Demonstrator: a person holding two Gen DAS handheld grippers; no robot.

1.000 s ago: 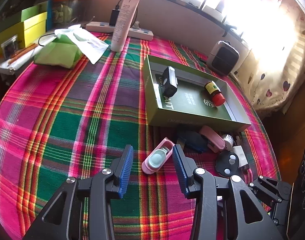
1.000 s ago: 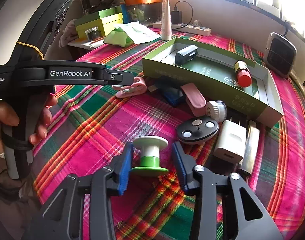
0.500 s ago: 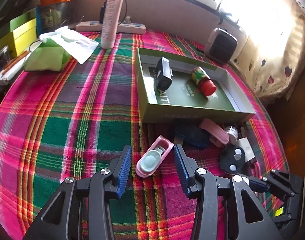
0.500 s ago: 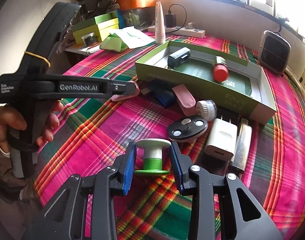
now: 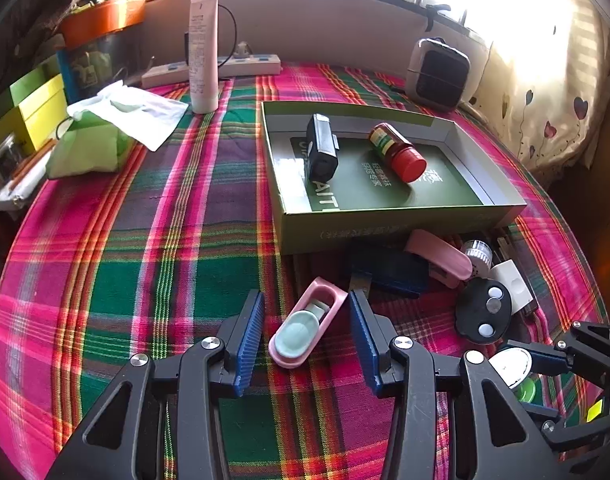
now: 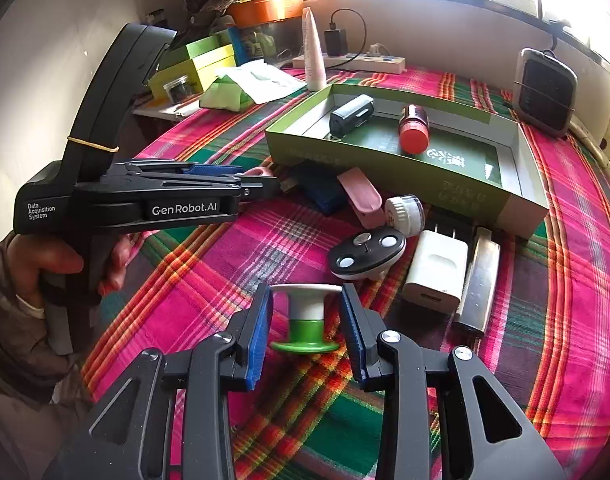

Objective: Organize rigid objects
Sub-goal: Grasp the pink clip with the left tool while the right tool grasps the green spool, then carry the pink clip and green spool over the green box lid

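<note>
In front of the green box (image 5: 385,224), the left gripper (image 5: 303,332) is spread wide around a pink case (image 5: 307,328) lying on the counter (image 5: 145,240). The right gripper (image 6: 307,320) clenches a green-and-white spool (image 6: 307,316).

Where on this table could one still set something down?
The widest bare cloth lies between the green tissue pack and the green box. Inside the box, its right end past the red-capped bottle is free. It is crowded along the box's front wall, where the pink stapler, white charger and black disc cluster.
</note>
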